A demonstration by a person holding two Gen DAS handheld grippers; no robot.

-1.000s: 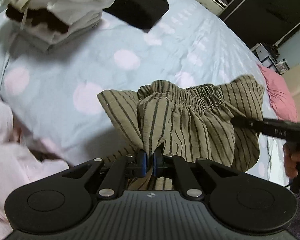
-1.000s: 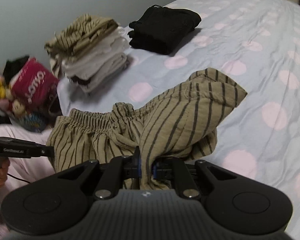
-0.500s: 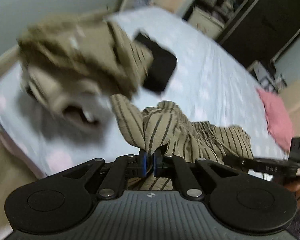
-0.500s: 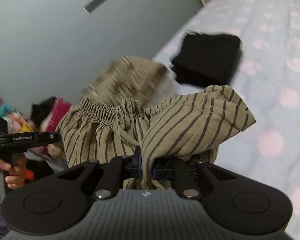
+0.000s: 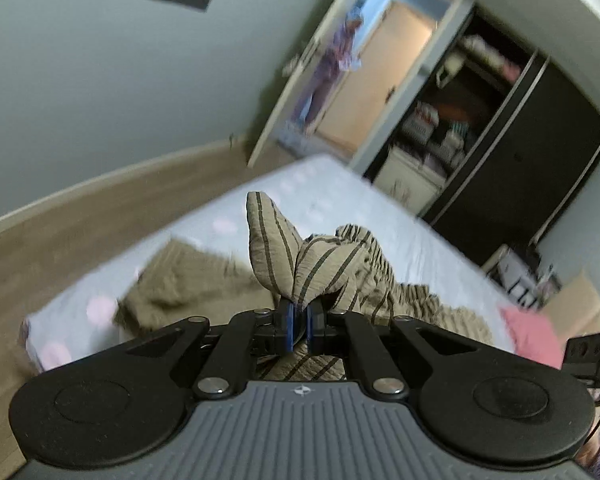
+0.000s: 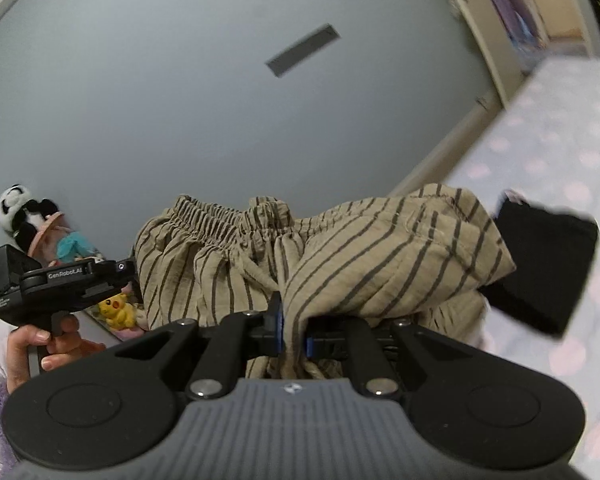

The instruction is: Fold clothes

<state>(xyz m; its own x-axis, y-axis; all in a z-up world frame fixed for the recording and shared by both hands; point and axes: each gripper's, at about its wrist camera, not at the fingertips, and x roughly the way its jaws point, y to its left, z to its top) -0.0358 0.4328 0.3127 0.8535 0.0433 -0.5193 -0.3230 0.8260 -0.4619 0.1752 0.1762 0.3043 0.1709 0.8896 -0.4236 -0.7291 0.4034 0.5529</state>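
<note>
A pair of tan striped shorts with a gathered elastic waistband hangs in the air between both grippers. My left gripper is shut on one bunched end of the shorts. Pinching the other end, my right gripper is shut on the fabric. In the right wrist view the left gripper shows at the left, held by a hand. Below lies the bed with its pale blue, pink-dotted sheet.
A folded tan garment tops a pile on the bed's near left. A folded black garment lies on the bed at right. A pink pillow, an open door, a dark wardrobe and plush toys surround the bed.
Both grippers have risen and tilted up with the shorts held between them. The bed and clothes pile have dropped low in view; the wall and door now fill the top.
</note>
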